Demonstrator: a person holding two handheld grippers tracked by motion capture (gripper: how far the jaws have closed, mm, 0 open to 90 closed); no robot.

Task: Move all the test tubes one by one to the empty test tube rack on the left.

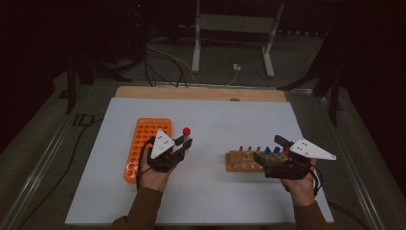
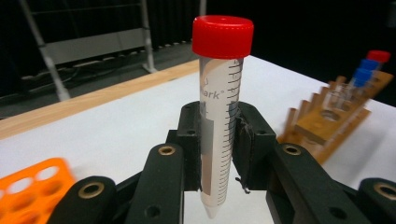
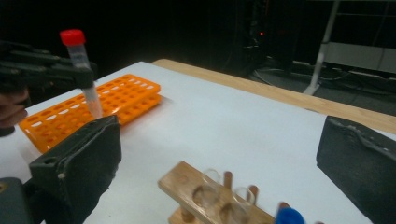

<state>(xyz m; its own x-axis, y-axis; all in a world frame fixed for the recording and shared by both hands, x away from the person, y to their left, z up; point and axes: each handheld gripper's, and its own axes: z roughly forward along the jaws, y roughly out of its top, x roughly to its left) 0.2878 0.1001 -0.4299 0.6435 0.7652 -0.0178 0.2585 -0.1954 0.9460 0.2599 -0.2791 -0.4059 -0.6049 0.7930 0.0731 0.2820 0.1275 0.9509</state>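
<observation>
— What lies on the white table top [image 1: 215,120]?
— An orange tube rack [image 1: 139,143] at the left; a wooden rack [image 1: 239,162] at the right, holding blue-capped tubes [image 1: 272,150]; a wooden strip [image 1: 201,93] along the far edge.
— Beyond it?
— Cables [image 1: 163,60] on the floor; a grey metal stand [image 1: 234,28].

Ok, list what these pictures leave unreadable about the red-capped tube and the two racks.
- Red-capped tube: printed brand partly turned away, left gripper view; contents unclear.
- Wooden rack: cut off by the bottom edge, right gripper view; blurred in the left gripper view.
- Orange rack: near end hidden by the left gripper, high view.
</observation>
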